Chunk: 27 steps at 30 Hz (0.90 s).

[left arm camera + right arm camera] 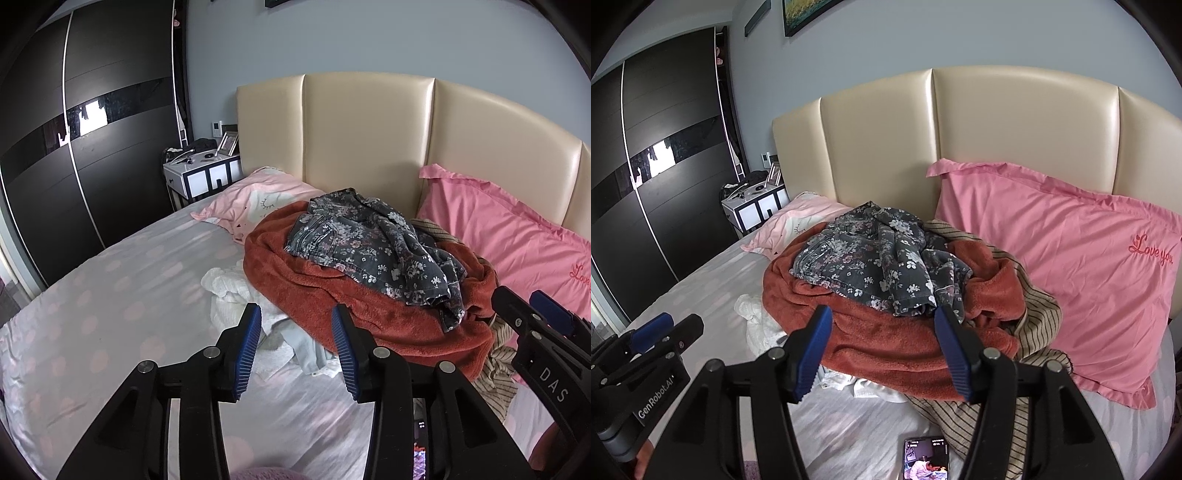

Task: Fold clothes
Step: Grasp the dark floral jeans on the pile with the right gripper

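A heap of clothes lies on the bed near the headboard. On top is a dark floral denim garment [369, 243] [882, 266]. Under it is a rust-red fleece garment [332, 306] [897, 336]. A beige striped garment [1030, 325] [495, 365] sticks out at the right, and white clothes [236, 295] [757, 321] at the left. My left gripper [295, 347] is open and empty, in front of the white clothes. My right gripper [882, 350] is open and empty, just in front of the red fleece. Each gripper shows in the other's view: right [546, 332], left [661, 332].
The bed has a pale dotted sheet [110, 295], a bright pink pillow [1063, 258] at right and a light pink pillow [258, 199] at left against a cream headboard [997, 140]. A phone [925, 458] lies on the sheet near me. A dark wardrobe [85, 147] and white nightstand [199, 173] stand left.
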{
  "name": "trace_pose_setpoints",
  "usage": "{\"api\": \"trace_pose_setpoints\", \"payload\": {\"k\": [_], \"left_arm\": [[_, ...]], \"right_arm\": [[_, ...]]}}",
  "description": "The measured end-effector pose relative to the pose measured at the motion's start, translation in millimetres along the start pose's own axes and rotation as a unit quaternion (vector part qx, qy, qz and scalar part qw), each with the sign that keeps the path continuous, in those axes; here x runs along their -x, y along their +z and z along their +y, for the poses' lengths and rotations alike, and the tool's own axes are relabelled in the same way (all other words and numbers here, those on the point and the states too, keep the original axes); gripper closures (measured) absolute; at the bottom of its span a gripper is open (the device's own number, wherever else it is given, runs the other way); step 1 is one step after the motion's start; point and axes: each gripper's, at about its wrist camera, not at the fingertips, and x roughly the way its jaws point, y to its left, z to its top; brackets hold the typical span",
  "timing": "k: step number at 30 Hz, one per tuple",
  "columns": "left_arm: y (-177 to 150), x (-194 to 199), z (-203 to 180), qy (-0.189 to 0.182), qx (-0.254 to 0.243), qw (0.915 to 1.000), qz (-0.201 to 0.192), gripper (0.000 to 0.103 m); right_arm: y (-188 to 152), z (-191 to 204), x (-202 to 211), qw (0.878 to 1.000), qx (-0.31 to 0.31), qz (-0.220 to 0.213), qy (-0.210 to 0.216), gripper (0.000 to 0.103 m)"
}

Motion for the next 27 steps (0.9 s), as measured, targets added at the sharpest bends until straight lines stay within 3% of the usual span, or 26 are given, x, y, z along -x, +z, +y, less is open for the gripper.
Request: {"api": "trace_pose_setpoints", "payload": {"k": [10,11,13,15,19,21,23,24,27], "left_arm": [[-4.8,-15.3,33.4,0.029,0.006,0.9995,0.014,0.06],[-5.4,-17.4,38.1,0.034,0.006,0.9993,0.016,0.06],[-6.6,-21.1,47.6,0.046,0.005,0.9987,0.021,0.06],[-8.4,-24.7,58.7,0.057,0.006,0.998,0.024,0.06],[-14.3,-29.6,82.1,0.077,0.012,0.9965,0.031,0.06],[-18.4,-34.6,96.4,0.088,0.017,0.9952,0.038,0.06],[-22.2,-40.5,109.7,0.097,0.024,0.9939,0.047,0.06],[-24.2,-44.0,116.6,0.101,0.028,0.9931,0.051,0.06],[-30.8,-54.3,134.8,0.116,0.036,0.9905,0.066,0.06]], "right_arm": [[25.7,-23.6,-23.8,0.999,0.011,0.012,0.039,0.048],[29.5,-25.8,-27.1,0.999,0.015,0.014,0.04,0.051],[37.1,-30.3,-33.5,0.999,0.025,0.016,0.043,0.067],[44.7,-34.8,-40.0,0.998,0.034,0.018,0.045,0.074],[60.0,-43.6,-53.1,0.997,0.052,0.023,0.049,0.074],[68.7,-44.9,-67.0,0.996,0.071,0.034,0.041,0.072],[74.5,-46.1,-84.0,0.994,0.085,0.047,0.042,0.057],[76.2,-47.1,-94.3,0.994,0.088,0.057,0.04,0.044],[75.2,-45.7,-126.5,0.991,0.097,0.089,0.031,0.043]]}}
